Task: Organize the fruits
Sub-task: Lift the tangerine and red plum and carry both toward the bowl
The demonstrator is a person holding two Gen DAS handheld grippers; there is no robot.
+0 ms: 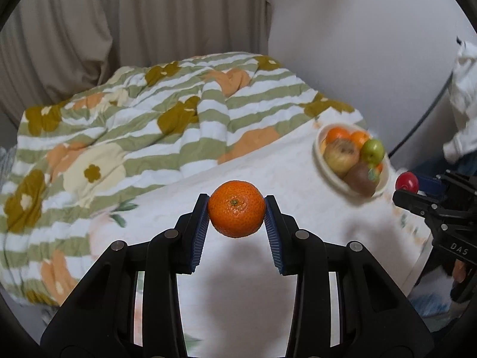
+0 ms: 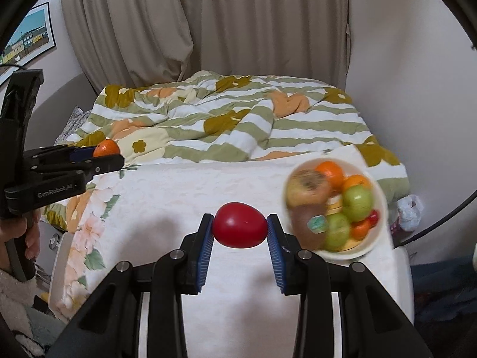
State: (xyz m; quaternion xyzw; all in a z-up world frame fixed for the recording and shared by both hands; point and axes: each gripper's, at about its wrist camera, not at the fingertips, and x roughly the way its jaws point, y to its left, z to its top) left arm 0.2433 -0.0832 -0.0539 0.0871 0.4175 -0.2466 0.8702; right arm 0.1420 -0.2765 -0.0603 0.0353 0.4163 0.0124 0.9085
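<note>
My left gripper (image 1: 236,216) is shut on an orange mandarin (image 1: 236,208), held above the white cloth. My right gripper (image 2: 240,229) is shut on a smooth red fruit (image 2: 240,229), also lifted off the surface. A cream bowl (image 2: 378,200) holds several fruits: apples, green ones, oranges and a brown kiwi. In the left wrist view the bowl (image 1: 320,143) lies to the right, with the right gripper (image 1: 407,192) and its red fruit (image 1: 407,181) beyond it. In the right wrist view the left gripper (image 2: 107,156) with the mandarin (image 2: 106,148) is at the far left.
A white embossed cloth (image 2: 179,197) covers the surface under both grippers. Behind it lies a rumpled green-striped floral quilt (image 2: 226,125). Beige curtains (image 2: 238,29) hang at the back. A person's hand (image 2: 21,235) grips the left tool's handle. A crumpled bag (image 2: 410,211) sits by the right edge.
</note>
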